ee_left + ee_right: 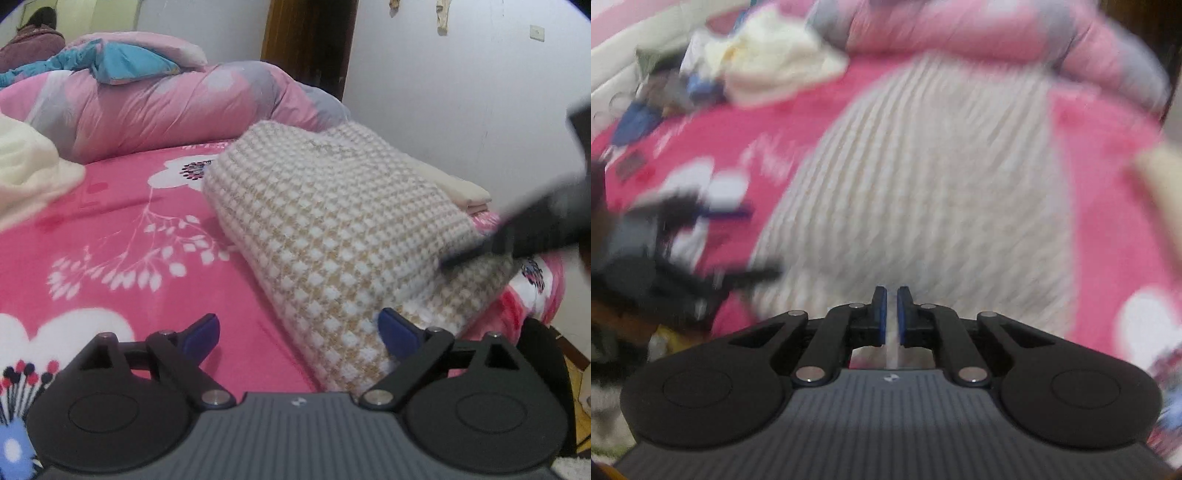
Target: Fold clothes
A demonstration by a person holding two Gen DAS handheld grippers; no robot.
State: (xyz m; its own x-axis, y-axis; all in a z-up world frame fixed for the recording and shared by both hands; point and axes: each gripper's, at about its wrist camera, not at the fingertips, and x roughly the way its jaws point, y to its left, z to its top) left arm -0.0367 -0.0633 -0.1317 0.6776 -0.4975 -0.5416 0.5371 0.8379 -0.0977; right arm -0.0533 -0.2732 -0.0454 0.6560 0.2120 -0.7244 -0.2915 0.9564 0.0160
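Where sweater [332,236] ends, bare bedspread [122,236].

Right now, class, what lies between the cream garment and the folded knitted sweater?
In the left wrist view, only bare pink floral bedsheet lies between the cream garment and the folded knitted sweater.

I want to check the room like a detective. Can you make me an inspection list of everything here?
Surface: pink flowered bed sheet.
Job's things: checked knit sweater, folded, lying on the sheet.
Clutter: cream clothes; rolled pink quilt; cream folded cloth behind the sweater.
Grippers: left gripper open, sweater's near edge between its fingers; right gripper shut, a thin pale strip between its fingers.
Cables: nothing seen.
Surroundings: white wall, dark door, a person far back.
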